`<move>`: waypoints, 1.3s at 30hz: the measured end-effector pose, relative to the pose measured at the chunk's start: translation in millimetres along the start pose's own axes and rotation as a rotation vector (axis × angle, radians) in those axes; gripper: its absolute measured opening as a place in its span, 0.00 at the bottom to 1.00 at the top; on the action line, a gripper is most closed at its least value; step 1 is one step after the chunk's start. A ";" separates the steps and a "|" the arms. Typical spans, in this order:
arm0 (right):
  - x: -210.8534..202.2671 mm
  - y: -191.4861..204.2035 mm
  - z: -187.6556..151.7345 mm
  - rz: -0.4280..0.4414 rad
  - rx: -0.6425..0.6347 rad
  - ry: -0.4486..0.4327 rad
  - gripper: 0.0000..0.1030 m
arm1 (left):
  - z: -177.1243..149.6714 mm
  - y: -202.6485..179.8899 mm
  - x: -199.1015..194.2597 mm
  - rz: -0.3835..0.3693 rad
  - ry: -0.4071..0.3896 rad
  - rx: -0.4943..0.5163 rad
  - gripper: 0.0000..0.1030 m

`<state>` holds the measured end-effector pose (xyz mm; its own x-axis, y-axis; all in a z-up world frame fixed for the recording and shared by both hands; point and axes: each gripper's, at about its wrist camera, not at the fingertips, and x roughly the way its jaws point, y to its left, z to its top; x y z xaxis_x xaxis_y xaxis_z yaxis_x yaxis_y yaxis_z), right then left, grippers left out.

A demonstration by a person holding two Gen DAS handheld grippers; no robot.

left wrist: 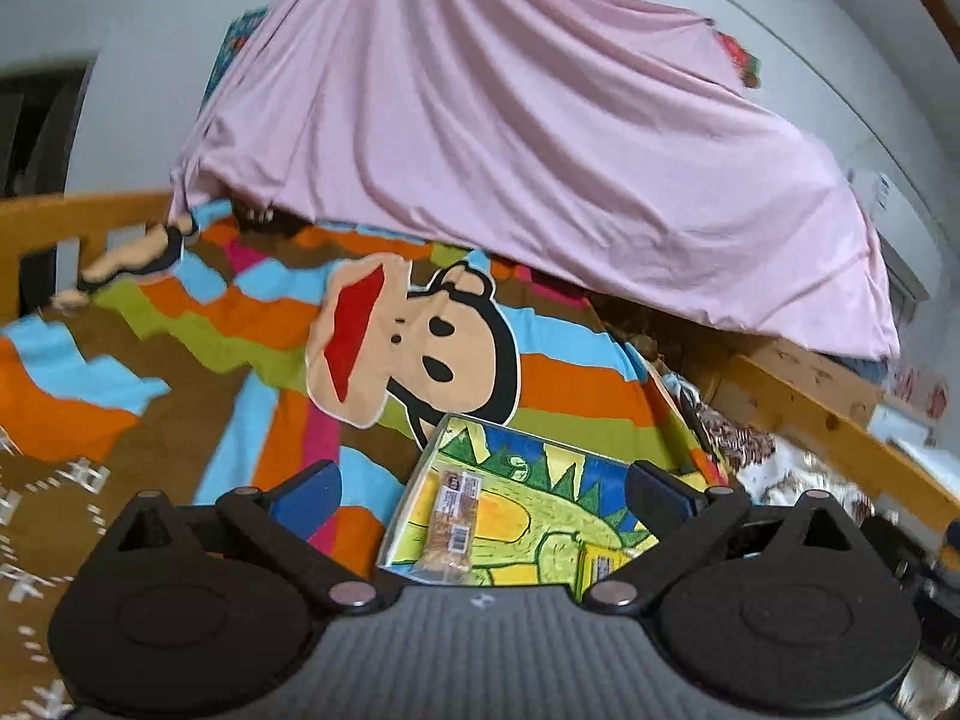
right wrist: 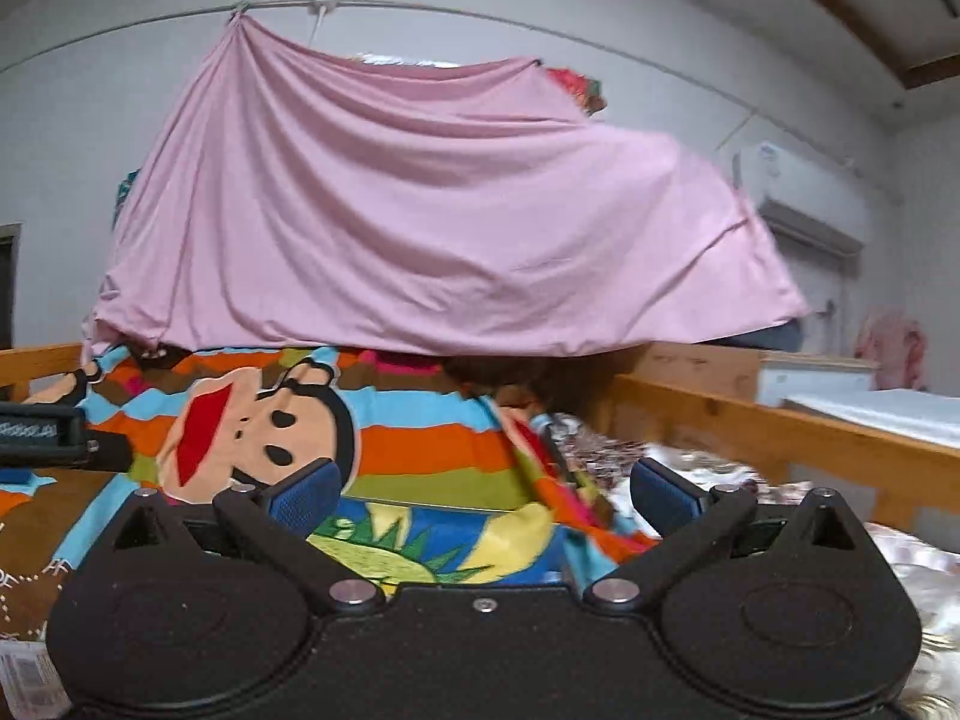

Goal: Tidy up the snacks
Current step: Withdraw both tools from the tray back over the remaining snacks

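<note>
A shallow box [left wrist: 516, 480] with a green dinosaur picture lies on the striped cartoon blanket [left wrist: 570, 384]. In it lies a long snack bar in a clear wrapper [left wrist: 450, 525] and a yellow packet [left wrist: 597, 567], partly hidden by my left gripper. My left gripper [left wrist: 483, 489] is open and empty, just above the box. In the right wrist view the same box [right wrist: 420, 534] sits under my right gripper [right wrist: 483, 492], which is open and empty. A white wrapped snack [right wrist: 27, 681] shows at the lower left edge.
A pink sheet [right wrist: 420, 222] hangs over the far end of the bed. Wooden bed rails run along the left [left wrist: 72, 216] and right [right wrist: 780, 426]. My other gripper's body [right wrist: 54, 435] shows at the left. A floral cover [right wrist: 708, 468] lies right of the blanket.
</note>
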<state>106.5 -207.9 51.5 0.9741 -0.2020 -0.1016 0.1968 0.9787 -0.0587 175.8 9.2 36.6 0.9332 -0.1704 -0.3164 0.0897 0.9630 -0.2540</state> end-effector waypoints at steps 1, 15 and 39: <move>-6.7 -1.7 -0.3 -0.006 0.001 0.006 0.99 | -2.6 -2.4 -9.4 0.008 -0.015 0.029 1.00; -77.8 -12.1 -23.5 -0.032 0.077 0.150 0.99 | -37.3 -6.6 -104.0 0.210 -0.131 0.142 1.00; -111.4 0.9 -58.8 0.160 0.174 0.494 0.99 | -83.5 18.6 -143.8 0.154 0.229 0.102 1.00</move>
<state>-8.4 -186.7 4.3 0.8333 -0.0028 -0.5528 0.1070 0.9819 0.1563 14.3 34.2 1.1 0.8370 -0.0520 -0.5448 -0.0013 0.9953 -0.0972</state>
